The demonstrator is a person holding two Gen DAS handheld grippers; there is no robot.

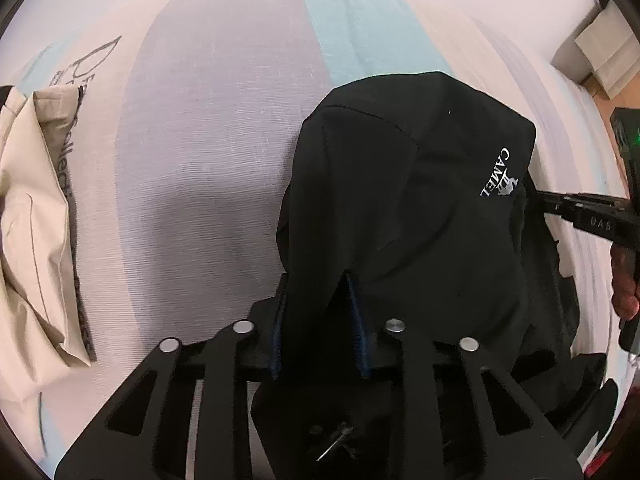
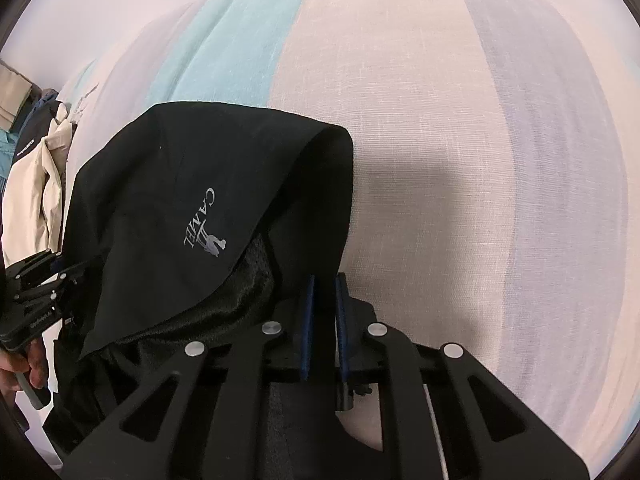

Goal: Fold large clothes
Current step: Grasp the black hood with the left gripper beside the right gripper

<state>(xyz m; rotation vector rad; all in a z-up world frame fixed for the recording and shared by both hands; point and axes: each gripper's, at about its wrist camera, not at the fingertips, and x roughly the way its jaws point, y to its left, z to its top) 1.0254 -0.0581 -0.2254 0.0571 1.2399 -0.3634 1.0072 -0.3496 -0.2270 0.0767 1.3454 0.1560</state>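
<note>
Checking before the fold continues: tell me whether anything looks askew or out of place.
Nothing looks damaged. The black jacket is bunched, not flat, pinched in the left claw and right claw; a beige garment lies crumpled alongside.

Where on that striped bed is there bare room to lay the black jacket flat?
The widest bare patch is the striped sheet right of the black jacket. A second open patch lies between the jacket and the beige clothes. That beige pile's side is crowded.
</note>
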